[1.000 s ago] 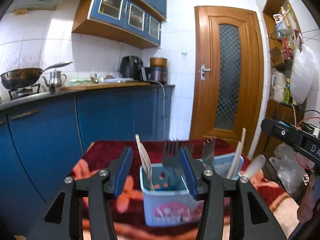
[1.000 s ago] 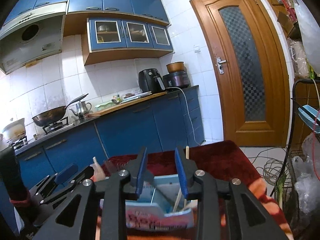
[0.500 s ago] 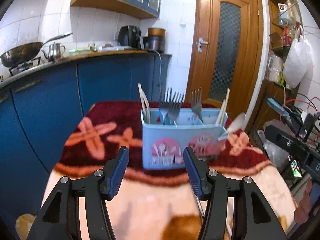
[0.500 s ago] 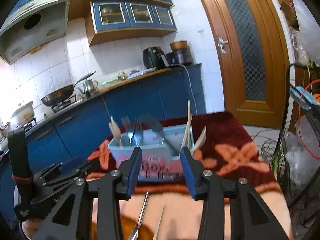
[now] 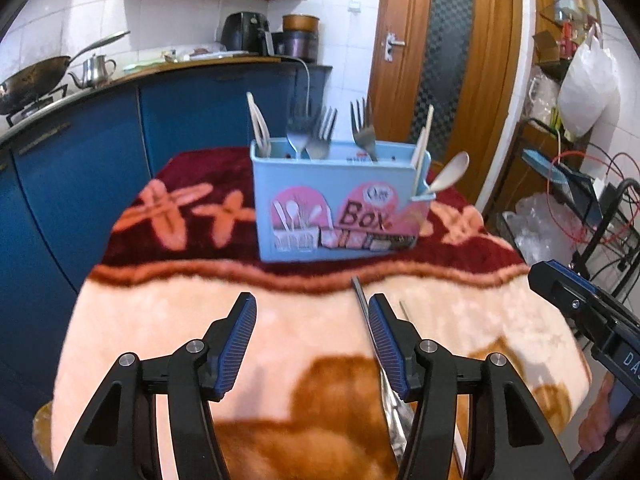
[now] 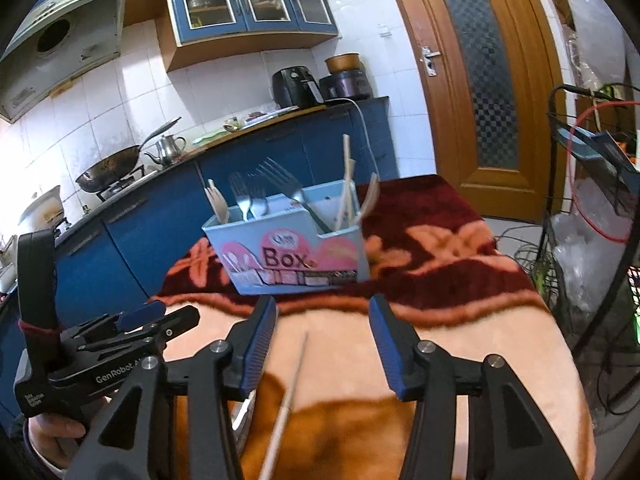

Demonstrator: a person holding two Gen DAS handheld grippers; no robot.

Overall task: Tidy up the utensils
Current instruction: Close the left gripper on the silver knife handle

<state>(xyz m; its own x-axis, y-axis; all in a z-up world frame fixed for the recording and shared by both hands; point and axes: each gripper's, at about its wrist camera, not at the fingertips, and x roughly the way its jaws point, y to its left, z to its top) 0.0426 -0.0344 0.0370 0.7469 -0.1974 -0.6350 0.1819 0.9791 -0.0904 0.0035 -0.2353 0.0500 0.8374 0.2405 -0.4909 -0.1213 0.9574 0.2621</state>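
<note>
Ahead of both tools, the blue utensil holder (image 6: 294, 248) reads "Box" in dark letters on its pink front panel (the small logo above is too blurred). The left tool (image 6: 132, 330), seen from the right wrist, carries "GenRobot" in white.

This is a home kitchen. Blue base cabinets (image 6: 248, 184) run along the left under a dark counter, with glass-fronted wall cupboards (image 6: 252, 4) at the upper centre and white tiles (image 6: 132, 92) behind. A wok (image 6: 108, 166) and a kettle (image 6: 170, 148) sit on the gas hob at middle left, below an extractor hood (image 6: 60, 40) in the upper left. An air fryer (image 6: 294, 88) and a cooker (image 6: 348, 80) stand beside a wooden door (image 6: 488, 72) at the right. A blanket-covered table (image 6: 440, 344) fills the lower frame.
</note>
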